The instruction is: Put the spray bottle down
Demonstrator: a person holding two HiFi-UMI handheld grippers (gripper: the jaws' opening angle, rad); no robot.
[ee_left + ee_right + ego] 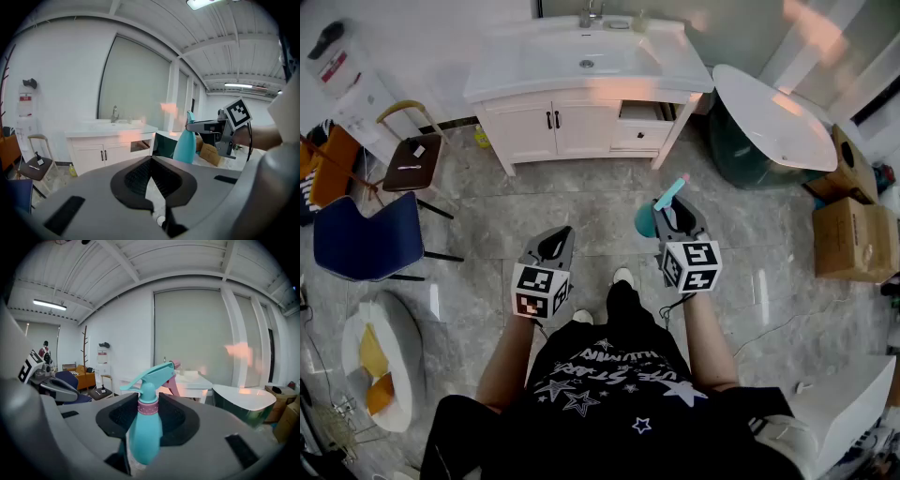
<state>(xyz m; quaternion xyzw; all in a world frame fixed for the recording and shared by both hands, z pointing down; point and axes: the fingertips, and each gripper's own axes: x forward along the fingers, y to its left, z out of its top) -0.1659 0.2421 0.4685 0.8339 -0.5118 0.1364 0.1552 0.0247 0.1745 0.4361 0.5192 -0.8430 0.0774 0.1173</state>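
Right gripper view: teal spray bottle.

The white vanity against the far wall serves as the landmark. A faucet is mounted at its back edge. One drawer on its right side is pulled open. A yellow bottle stands on the grey tiled floor just beside its left end. Left of the vanity stands a brown chair, with a blue chair nearer the camera. Right of the vanity sits a white oval tub with a dark green body. Farther right of the vanity lie two cardboard boxes.
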